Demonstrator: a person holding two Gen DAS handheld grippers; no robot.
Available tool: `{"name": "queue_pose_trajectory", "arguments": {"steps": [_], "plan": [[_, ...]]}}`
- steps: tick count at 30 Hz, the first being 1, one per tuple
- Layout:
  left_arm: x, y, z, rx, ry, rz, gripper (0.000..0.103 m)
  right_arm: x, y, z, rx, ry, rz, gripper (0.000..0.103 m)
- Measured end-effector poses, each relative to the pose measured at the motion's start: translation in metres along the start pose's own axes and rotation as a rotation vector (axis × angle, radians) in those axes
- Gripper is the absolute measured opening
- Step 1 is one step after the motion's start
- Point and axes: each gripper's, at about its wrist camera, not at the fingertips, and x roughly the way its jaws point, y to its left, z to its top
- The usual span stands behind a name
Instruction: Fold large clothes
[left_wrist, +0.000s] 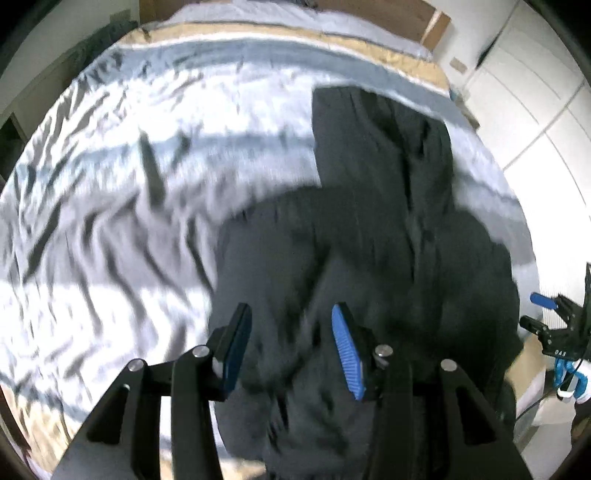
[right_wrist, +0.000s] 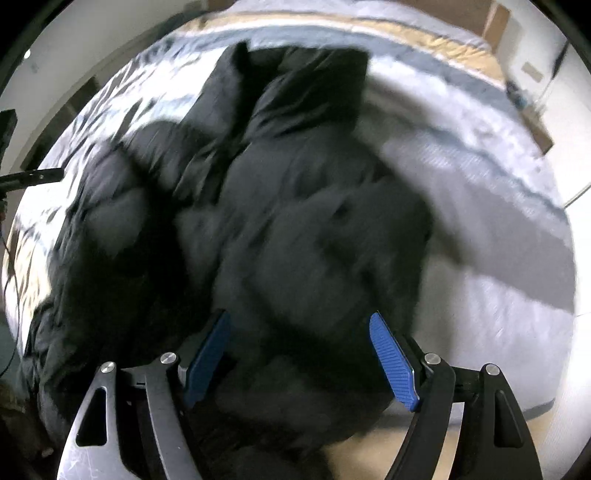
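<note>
Garment (right_wrist: 295, 229), dark and puffy, lies rumpled on the bed (left_wrist: 110, 229), bunched toward its near edge with 1 long part reaching toward 12 o'clock. Left gripper (left_wrist: 291, 347) hangs over the near end, jaws spread, nothing between them. Right gripper (right_wrist: 301, 360) hangs over the dark bulk, jaws spread wide and empty. Both views are motion-blurred.

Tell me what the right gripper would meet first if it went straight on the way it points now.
Most likely the dark garment. The right gripper is open, and the cloth fills the view ahead of its fingers, lying on the bed. The picture is blurred, so depth is unclear.
</note>
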Motion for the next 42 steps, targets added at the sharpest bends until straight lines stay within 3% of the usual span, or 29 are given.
{"name": "queue_pose_trajectory", "arguments": {"steps": [6, 12, 15, 18, 24, 28, 30, 31, 32, 34, 37, 42], "plan": [[0.030, -0.001, 0.095, 0.011, -0.031, -0.011, 0.044, 0.003, -0.045, 0.075, 0.028, -0.114, -0.032, 0.077], [0.097, -0.013, 0.177, -0.020, -0.028, -0.172, 0.044, 0.034, -0.084, 0.168, 0.123, -0.216, 0.037, 0.078], [0.133, -0.022, 0.208, -0.057, -0.035, -0.259, 0.044, 0.063, -0.102, 0.212, 0.201, -0.245, 0.149, 0.082], [0.170, -0.033, 0.228, -0.081, -0.031, -0.334, 0.044, 0.101, -0.119, 0.247, 0.303, -0.257, 0.240, 0.083], [0.237, -0.039, 0.247, -0.141, 0.014, -0.343, 0.044, 0.171, -0.132, 0.286, 0.427, -0.233, 0.356, 0.084], [0.268, -0.033, 0.250, -0.284, 0.040, -0.388, 0.044, 0.200, -0.122, 0.306, 0.423, -0.187, 0.336, 0.084], [0.276, -0.036, 0.252, -0.315, 0.048, -0.372, 0.044, 0.205, -0.117, 0.312, 0.424, -0.177, 0.316, 0.084], [0.277, -0.040, 0.252, -0.306, 0.050, -0.359, 0.043, 0.207, -0.114, 0.318, 0.416, -0.162, 0.287, 0.076], [0.276, -0.044, 0.253, -0.289, 0.044, -0.341, 0.029, 0.208, -0.110, 0.323, 0.401, -0.146, 0.268, 0.066], [0.271, -0.054, 0.253, -0.260, 0.041, -0.326, 0.013, 0.205, -0.102, 0.330, 0.364, -0.125, 0.240, 0.026], [0.255, -0.060, 0.251, -0.228, 0.016, -0.309, 0.006, 0.188, -0.090, 0.328, 0.303, -0.124, 0.190, 0.017], [0.199, -0.055, 0.229, -0.221, -0.064, -0.339, 0.005, 0.120, -0.073, 0.309, 0.208, -0.220, 0.217, 0.016]]}}
